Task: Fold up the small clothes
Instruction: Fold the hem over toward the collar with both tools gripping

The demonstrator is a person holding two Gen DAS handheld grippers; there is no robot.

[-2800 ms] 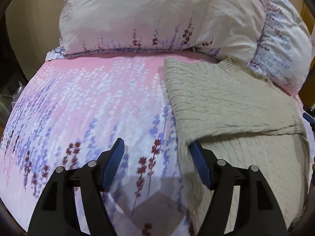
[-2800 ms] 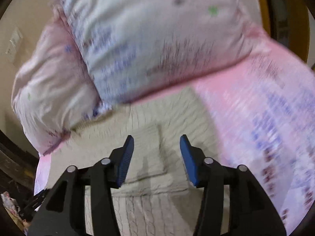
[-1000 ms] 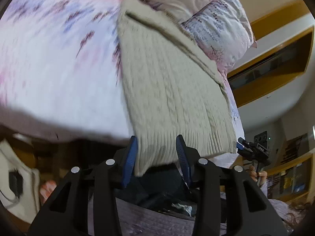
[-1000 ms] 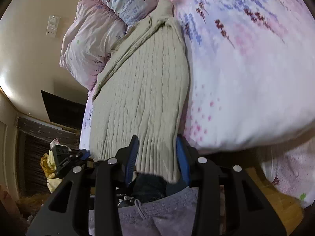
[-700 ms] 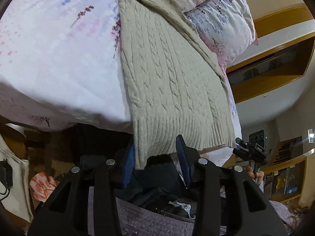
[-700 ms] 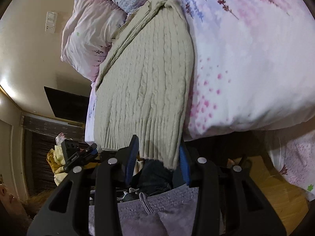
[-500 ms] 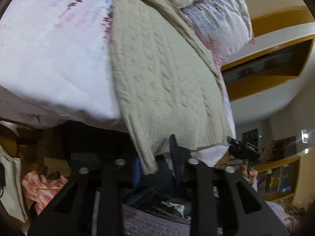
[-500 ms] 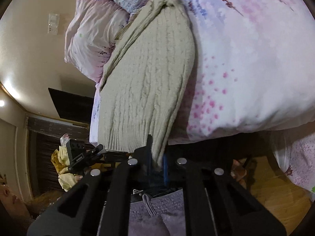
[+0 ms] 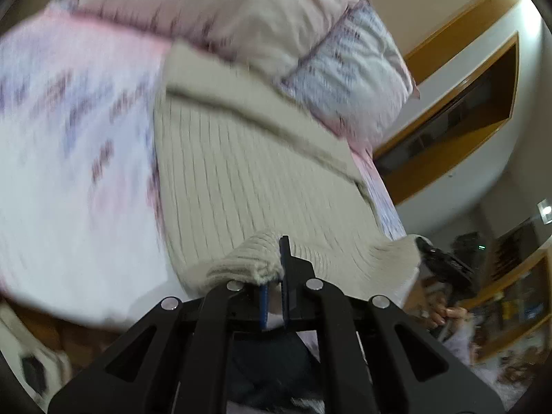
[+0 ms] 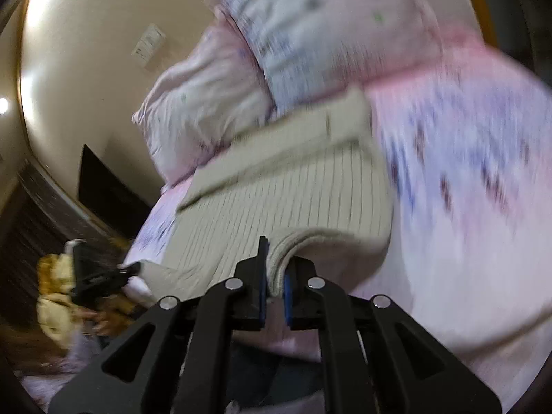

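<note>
A beige cable-knit sweater [image 9: 248,172] lies lengthwise on the floral bed sheet [image 9: 69,172], its sleeves folded across near the pillows. My left gripper [image 9: 276,269] is shut on the left corner of its ribbed hem, lifted off the bed edge. My right gripper [image 10: 274,269] is shut on the right hem corner of the sweater [image 10: 293,200], which curls up over the jaws. Each view shows the other gripper at the far hem corner: the right gripper [image 9: 445,265] and the left gripper [image 10: 100,269]. Both views are motion-blurred.
Two floral pillows [image 9: 241,10] lie at the head of the bed, also in the right wrist view [image 10: 310,34]. A wooden shelf frame [image 9: 465,69] is on the wall at right. A dark panel [image 10: 107,189] and yellow clothes [image 10: 55,296] are left of the bed.
Both grippers closed on the hem corners hanging over the bed edge and lifted them up and forward toward the pillows; the hem now curls above the sweater's body.
</note>
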